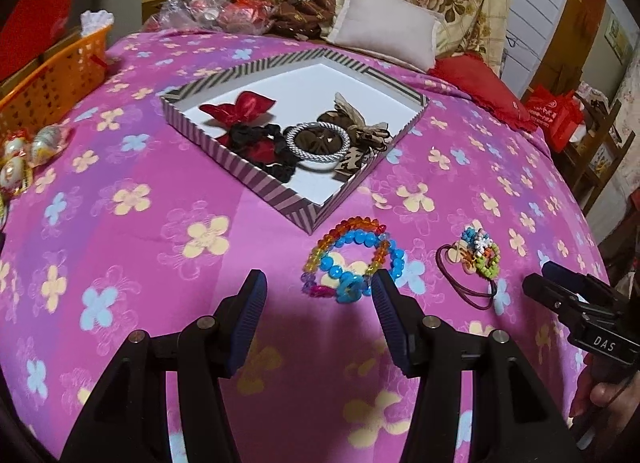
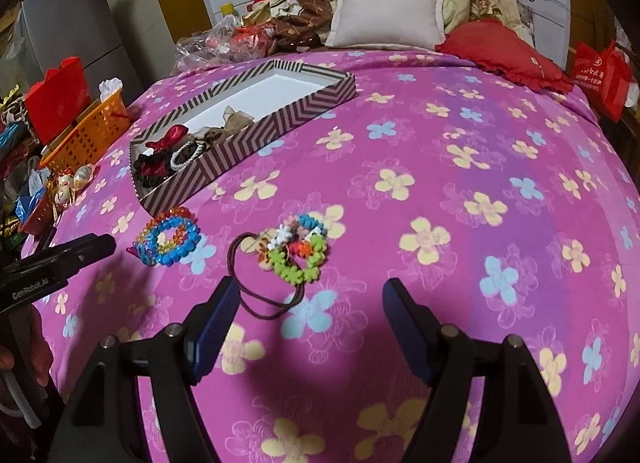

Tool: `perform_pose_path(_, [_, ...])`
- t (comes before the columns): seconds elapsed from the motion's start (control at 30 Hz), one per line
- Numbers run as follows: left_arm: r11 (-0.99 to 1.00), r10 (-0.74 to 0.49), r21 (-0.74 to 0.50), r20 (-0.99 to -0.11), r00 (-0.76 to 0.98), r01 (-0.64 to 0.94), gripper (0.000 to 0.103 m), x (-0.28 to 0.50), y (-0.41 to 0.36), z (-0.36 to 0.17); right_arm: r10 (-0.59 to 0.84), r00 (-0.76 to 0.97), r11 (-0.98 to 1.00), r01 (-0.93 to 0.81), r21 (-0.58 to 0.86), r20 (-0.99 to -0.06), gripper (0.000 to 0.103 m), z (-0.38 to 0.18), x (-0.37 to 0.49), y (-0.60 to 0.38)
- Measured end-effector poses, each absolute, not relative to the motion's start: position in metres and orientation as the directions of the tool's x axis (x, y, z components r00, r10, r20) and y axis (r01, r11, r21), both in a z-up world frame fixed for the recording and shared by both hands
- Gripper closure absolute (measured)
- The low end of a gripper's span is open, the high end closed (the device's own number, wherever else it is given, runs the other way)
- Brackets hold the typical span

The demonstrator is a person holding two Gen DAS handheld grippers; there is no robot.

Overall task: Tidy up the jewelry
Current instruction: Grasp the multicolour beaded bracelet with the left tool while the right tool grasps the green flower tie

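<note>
Pink floral bedspread point(image 1: 120, 263) carries our striped tray point(image 1: 256, 179), already holding several hair pieces; bead bracelets point(image 1: 352, 259) and hair ties point(image 2: 292, 251) remain outside. Both our grippers, left gripper point(image 1: 318, 287) and right gripper point(image 2: 310, 299), have fingers spread, empty.

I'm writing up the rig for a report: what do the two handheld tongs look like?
Both tongs, left and right, have black plastic arms with silver pivot screws and dark blue ribbed pads. Seen from the opposite camera, the right body carries a "DAS" label and the left body reads "GenRobot.AI". No cables visible.
</note>
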State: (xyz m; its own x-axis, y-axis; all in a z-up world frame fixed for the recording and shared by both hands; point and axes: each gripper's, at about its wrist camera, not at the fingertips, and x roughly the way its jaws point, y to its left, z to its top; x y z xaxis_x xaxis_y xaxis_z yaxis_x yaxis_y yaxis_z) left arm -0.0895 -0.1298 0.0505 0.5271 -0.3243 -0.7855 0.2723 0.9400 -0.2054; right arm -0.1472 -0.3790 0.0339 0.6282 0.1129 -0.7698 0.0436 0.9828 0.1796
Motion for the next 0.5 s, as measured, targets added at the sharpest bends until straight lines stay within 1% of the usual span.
perform_pose_path(0.13, [0.939, -0.311, -0.173, -0.796, 0.52, 0.297, 0.067, -0.079, -0.139, 0.045, 0.113, 0.628, 0.983, 0.041, 0.178, -0.77, 0.026, 0.032, -0.141, -0.381])
perform_pose_path(0.27, [0.936, -0.316, -0.174, -0.796, 0.517, 0.304, 0.072, -0.07, -0.143, 0.043, 0.115, 0.632, 0.985, 0.028, 0.171, -0.766, 0.026, 0.031, -0.131, -0.383])
perform_pose_path(0.4, [0.936, -0.309, -0.161, -0.802, 0.511, 0.314, 0.074, -0.064, -0.145, 0.04, 0.126, 0.635, 0.986, 0.008, 0.169, -0.762, 0.028, 0.029, -0.117, -0.381])
perform_pose_path(0.43, [0.935, -0.309, -0.159, -0.804, 0.508, 0.317, 0.075, -0.062, -0.145, 0.039, 0.128, 0.635, 0.986, 0.002, 0.167, -0.762, 0.033, 0.028, -0.113, -0.38])
perform_pose_path(0.47, [0.934, -0.311, -0.159, -0.805, 0.505, 0.32, 0.076, -0.062, -0.146, 0.039, 0.128, 0.63, 0.986, -0.001, 0.164, -0.766, 0.04, 0.027, -0.11, -0.379])
perform_pose_path(0.5, [0.932, -0.312, -0.159, -0.807, 0.501, 0.325, 0.08, -0.061, -0.146, 0.038, 0.131, 0.623, 0.987, -0.004, 0.163, -0.772, 0.043, 0.025, -0.106, -0.379])
